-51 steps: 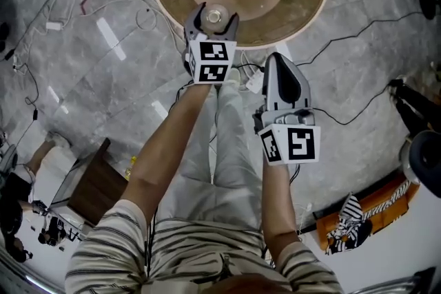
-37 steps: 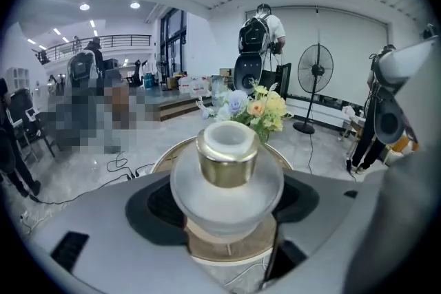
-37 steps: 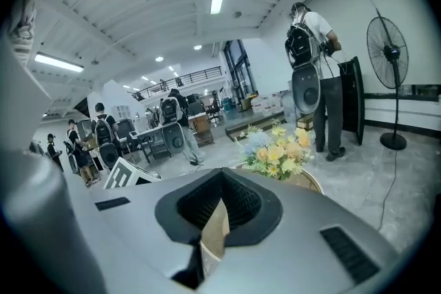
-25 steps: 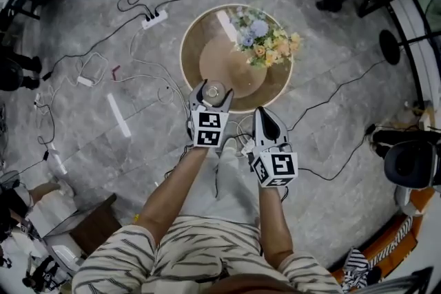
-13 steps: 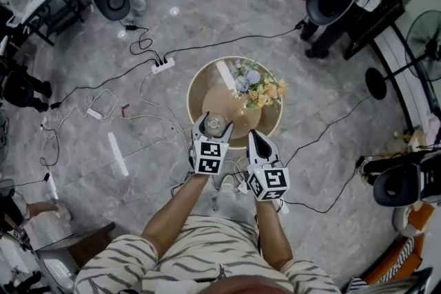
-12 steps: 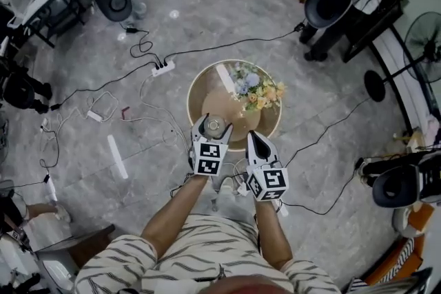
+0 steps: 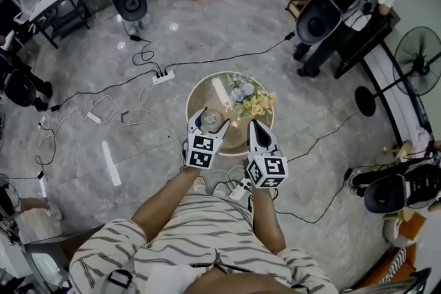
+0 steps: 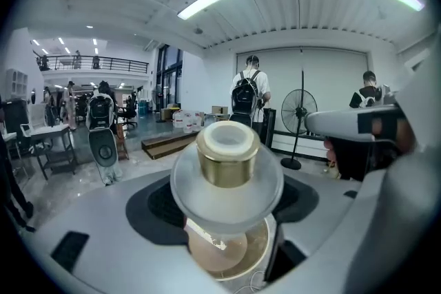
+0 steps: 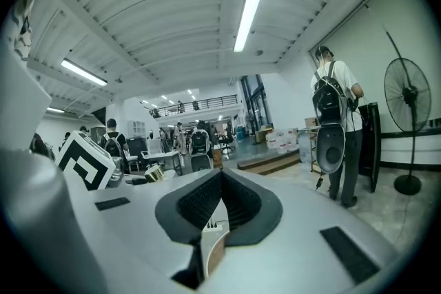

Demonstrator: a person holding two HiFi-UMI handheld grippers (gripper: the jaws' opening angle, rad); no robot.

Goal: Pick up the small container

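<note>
Our left gripper (image 7: 211, 118), jaws wide, clamps the small frosted-glass, gold-necked container (image 8: 226, 175) (upright, neck up); right gripper (image 7: 254, 124) closed, empty.

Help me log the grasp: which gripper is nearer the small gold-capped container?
Left. The left gripper is closed on the small container, which sits between its jaws. The right gripper hangs apart to its right, jaws shut and empty.

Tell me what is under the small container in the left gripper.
Below the small container, held up by the left gripper, the round table shows. The container's own body covers the spot straight beneath it.
</note>
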